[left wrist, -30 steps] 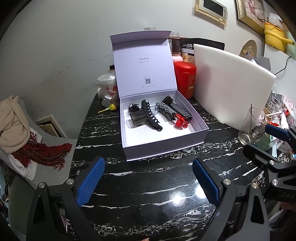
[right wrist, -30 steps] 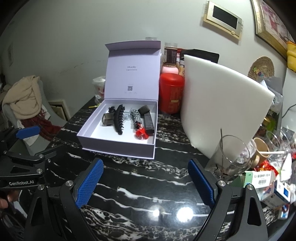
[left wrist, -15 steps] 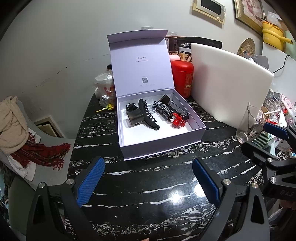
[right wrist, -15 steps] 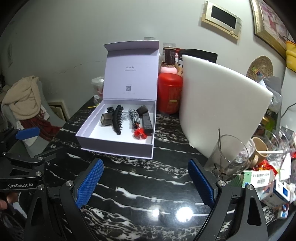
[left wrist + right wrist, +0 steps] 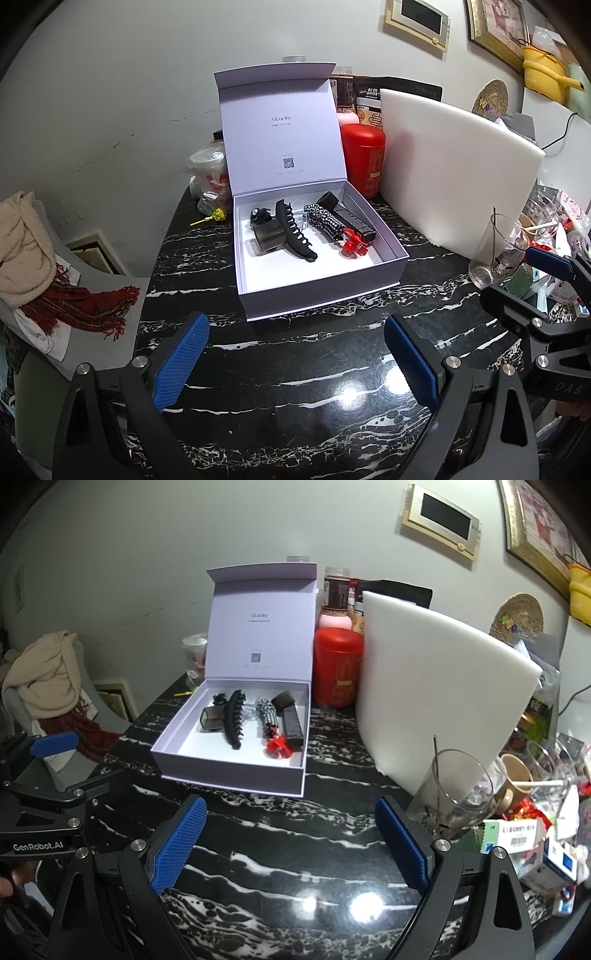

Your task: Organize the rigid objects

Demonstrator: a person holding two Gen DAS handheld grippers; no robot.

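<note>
An open lilac gift box [image 5: 325, 295] [image 5: 229, 777] stands mid-table with its lid upright. Inside lie a long black claw clip [image 5: 295, 230] [image 5: 233, 718], a smoky translucent clip [image 5: 266, 236], a small black clip [image 5: 259, 215], a black-and-white checked clip [image 5: 327, 220] [image 5: 268, 714], a red clip [image 5: 352, 247] [image 5: 277, 746] and a dark bar-shaped piece [image 5: 352, 219] [image 5: 291, 722]. My left gripper [image 5: 297, 363] is open and empty, above the table in front of the box. My right gripper [image 5: 291, 843] is open and empty too, in front of the box and to its right.
A white foam board [image 5: 454, 173] leans right of the box, a red canister [image 5: 364, 158] behind it. A tall glass [image 5: 456, 790] and cluttered packets [image 5: 532, 834] sit at the right. A yellow lollipop [image 5: 214, 216] and plastic bag lie left of the box. A chair with clothes [image 5: 33, 258] stands left.
Both grippers have drawn back a little from the box, which looks slightly smaller and further left. Nothing on the table has moved; both stay open.
</note>
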